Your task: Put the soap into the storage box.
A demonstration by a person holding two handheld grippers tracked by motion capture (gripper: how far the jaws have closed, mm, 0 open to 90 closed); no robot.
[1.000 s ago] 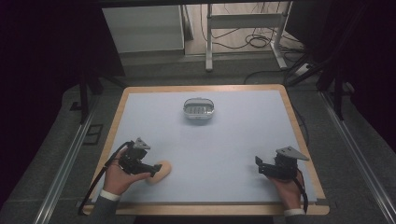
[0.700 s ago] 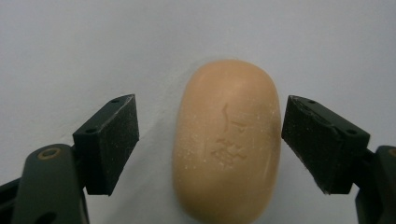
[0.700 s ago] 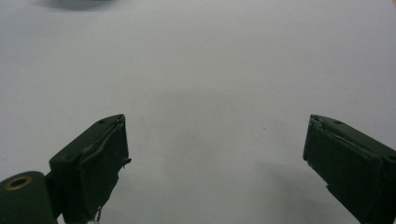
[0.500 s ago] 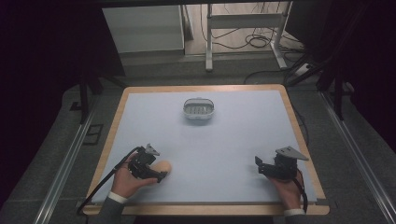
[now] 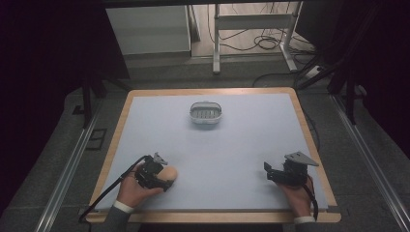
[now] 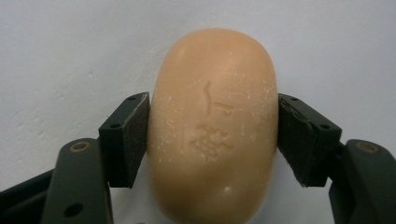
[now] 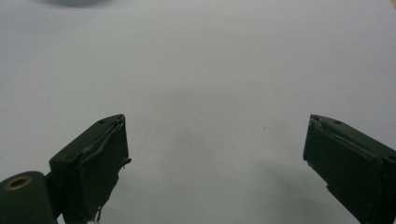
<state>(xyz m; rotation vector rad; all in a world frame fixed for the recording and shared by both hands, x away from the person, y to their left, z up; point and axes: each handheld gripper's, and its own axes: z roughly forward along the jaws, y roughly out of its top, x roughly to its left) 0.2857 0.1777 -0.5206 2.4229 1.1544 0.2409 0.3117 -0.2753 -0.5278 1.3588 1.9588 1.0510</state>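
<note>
Tan soap bar (image 6: 212, 126) clamped in our left gripper (image 6: 212, 135).
We see both pads pressing its sides at the table's (image 5: 241, 145) near left; our right gripper (image 7: 215, 158) gapes over bare surface, soap dish (image 5: 206, 114) far ahead.

Oval tan soap bar (image 6: 212, 126) — embossed, perhaps lettered — near left table edge.

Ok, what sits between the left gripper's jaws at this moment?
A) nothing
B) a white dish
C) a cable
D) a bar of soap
D: in the left gripper view both pads of the left gripper press the sides of the tan bar of soap.
</note>
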